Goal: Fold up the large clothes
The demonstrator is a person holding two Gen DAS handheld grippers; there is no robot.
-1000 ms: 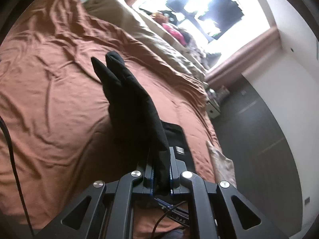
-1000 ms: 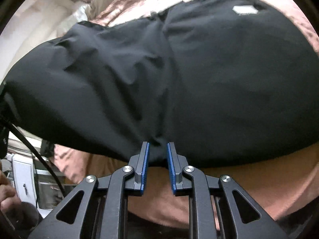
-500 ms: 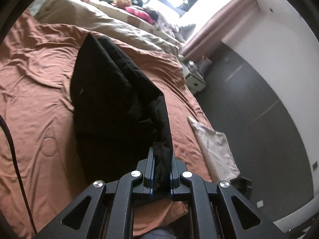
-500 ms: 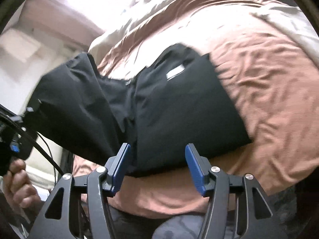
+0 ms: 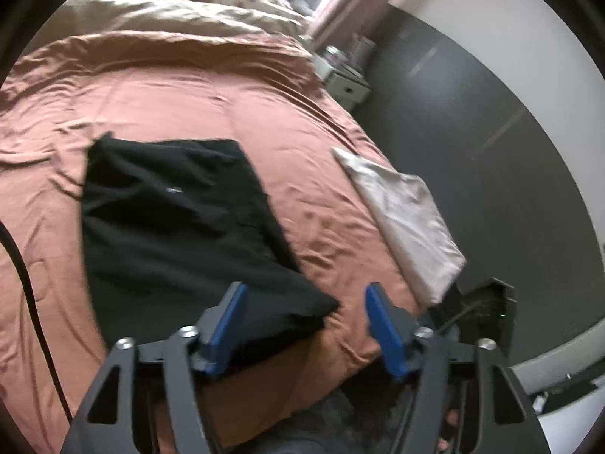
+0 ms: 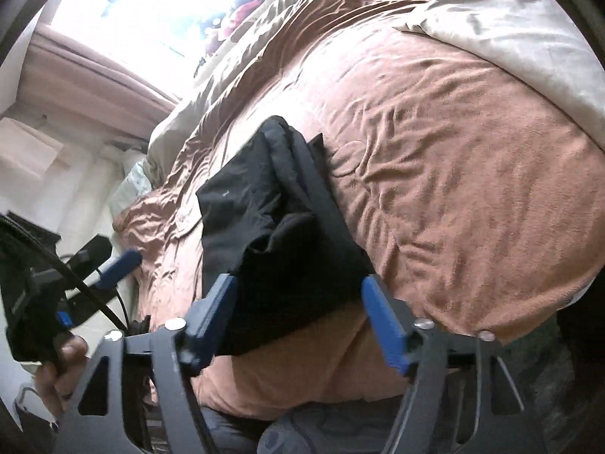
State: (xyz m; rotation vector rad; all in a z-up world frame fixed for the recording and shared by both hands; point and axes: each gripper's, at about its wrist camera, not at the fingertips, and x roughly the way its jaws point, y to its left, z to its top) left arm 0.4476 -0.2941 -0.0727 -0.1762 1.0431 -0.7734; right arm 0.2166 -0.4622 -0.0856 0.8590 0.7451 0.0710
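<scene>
Now the black garment [image 5: 177, 223] lies folded into a rough rectangle on the rust-brown bedspread [image 5: 287, 121], near the foot edge of the bed, with a small pale label showing on its top layer. Both grippers have just been opening, and each now stands with its blue-padded fingers wide apart. The left gripper [image 5: 304, 325] hovers over the near corner of the garment; that corner sits between its fingers, but neither pad presses on the cloth. The right gripper [image 6: 298, 316] is the same from the other side: the garment's near edge, a little rumpled and layered, lies between its fingers [image 6: 382, 321] without being pinched. From the right view a hand [image 6: 56, 363] grips the left tool low on the left. A pale folded cloth [image 5: 401, 219] rests at the bed's right edge, well apart from the garment, and a beige duvet [image 5: 159, 19] is bunched at the head end.
</scene>
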